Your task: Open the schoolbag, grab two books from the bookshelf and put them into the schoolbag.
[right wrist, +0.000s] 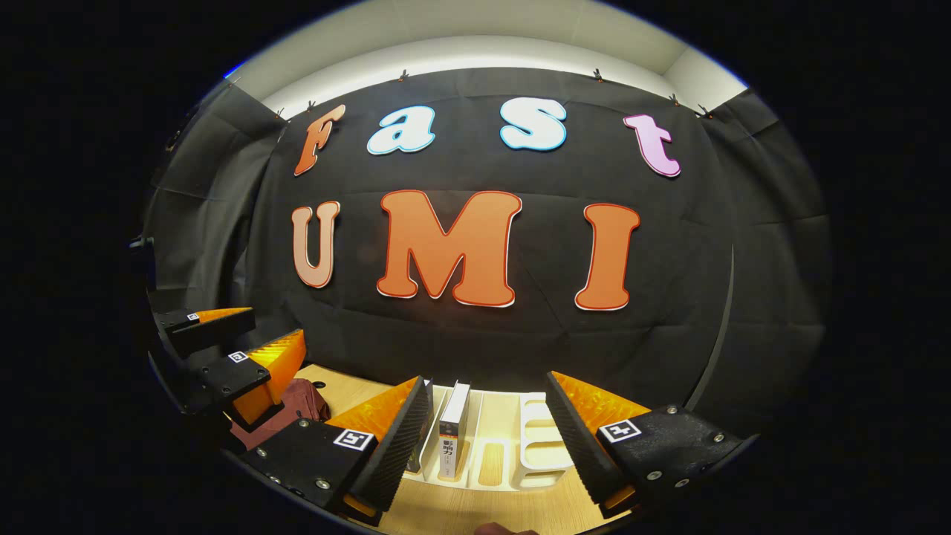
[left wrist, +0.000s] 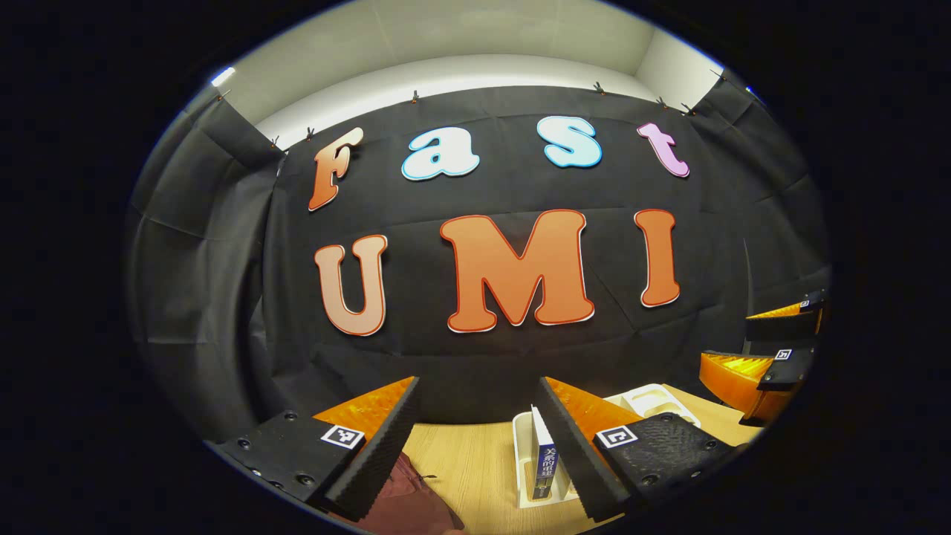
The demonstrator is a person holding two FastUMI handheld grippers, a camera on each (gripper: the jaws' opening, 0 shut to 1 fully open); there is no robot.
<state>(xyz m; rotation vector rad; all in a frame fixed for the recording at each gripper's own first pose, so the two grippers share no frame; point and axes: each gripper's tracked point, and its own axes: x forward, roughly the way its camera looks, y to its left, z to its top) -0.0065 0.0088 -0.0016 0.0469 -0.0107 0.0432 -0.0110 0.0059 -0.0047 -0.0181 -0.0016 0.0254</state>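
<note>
The left gripper (left wrist: 479,416) hangs above the wooden table (left wrist: 468,461), its jaws wide apart. A dark red schoolbag (left wrist: 405,498) lies below its left finger. A book (left wrist: 544,457) stands upright in the white bookshelf (left wrist: 524,464). The right gripper (left wrist: 776,349) is far right.

This is a staged recording booth, not a lived-in room: black cloth (right wrist: 475,349) clipped along its top edge covers the walls across each frame's middle, plain pale wall (left wrist: 461,44) above, a light wooden table (left wrist: 468,461) at the bottom.
</note>
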